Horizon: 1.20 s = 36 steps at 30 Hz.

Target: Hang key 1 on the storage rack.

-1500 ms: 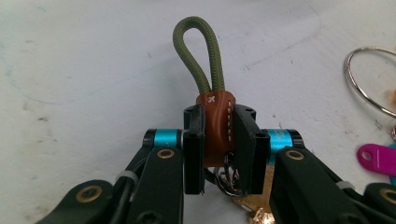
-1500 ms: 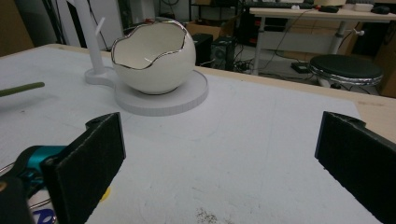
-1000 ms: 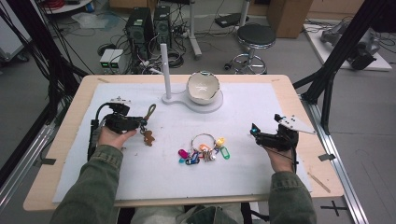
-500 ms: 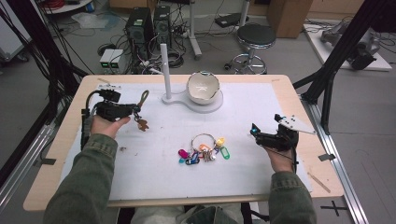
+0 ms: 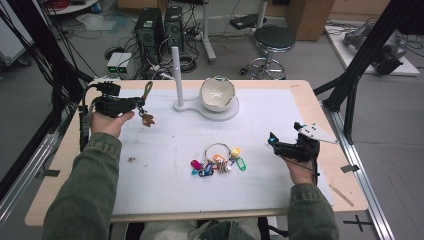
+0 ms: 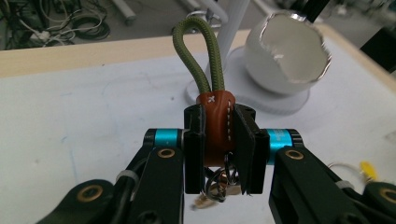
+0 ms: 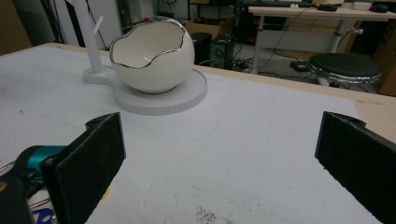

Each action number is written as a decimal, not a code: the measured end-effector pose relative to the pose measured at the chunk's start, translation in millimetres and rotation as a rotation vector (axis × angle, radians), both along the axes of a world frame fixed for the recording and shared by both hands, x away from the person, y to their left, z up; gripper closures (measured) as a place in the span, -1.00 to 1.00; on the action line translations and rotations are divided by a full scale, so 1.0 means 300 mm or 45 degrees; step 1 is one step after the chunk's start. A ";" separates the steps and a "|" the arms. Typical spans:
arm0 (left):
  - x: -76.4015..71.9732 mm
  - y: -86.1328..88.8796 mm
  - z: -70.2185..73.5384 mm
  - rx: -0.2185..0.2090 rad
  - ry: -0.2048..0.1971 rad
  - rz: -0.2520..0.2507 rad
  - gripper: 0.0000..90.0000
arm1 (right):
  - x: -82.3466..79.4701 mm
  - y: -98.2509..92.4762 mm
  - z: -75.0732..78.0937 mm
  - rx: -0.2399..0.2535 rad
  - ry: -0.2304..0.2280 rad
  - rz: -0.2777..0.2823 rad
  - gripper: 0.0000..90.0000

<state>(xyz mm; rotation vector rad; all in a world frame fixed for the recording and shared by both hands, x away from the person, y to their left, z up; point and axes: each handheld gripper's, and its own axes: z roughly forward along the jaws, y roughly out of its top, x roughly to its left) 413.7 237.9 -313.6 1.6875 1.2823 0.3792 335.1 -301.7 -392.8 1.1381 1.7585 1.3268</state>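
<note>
Table [image 5: 300,100]: keys [image 5: 218,160], egg-shaped bowl [image 5: 218,93].

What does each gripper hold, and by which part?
The left gripper clamps a keychain by its brown leather sleeve; the right gripper holds nothing.

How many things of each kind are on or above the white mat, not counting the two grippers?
Keychain with green cord loop and brown leather sleeve, held in the left gripper: 1
Key ring with coloured tags: 1
White stand with upright post: 1
Eggshell-shaped white bowl on the stand's round base: 1
Total: 4
</note>
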 end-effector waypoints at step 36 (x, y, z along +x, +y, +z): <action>0.173 -0.057 0.103 0.050 -0.015 0.008 0.66 | 0.005 0.000 -0.002 -0.007 0.002 0.006 -0.99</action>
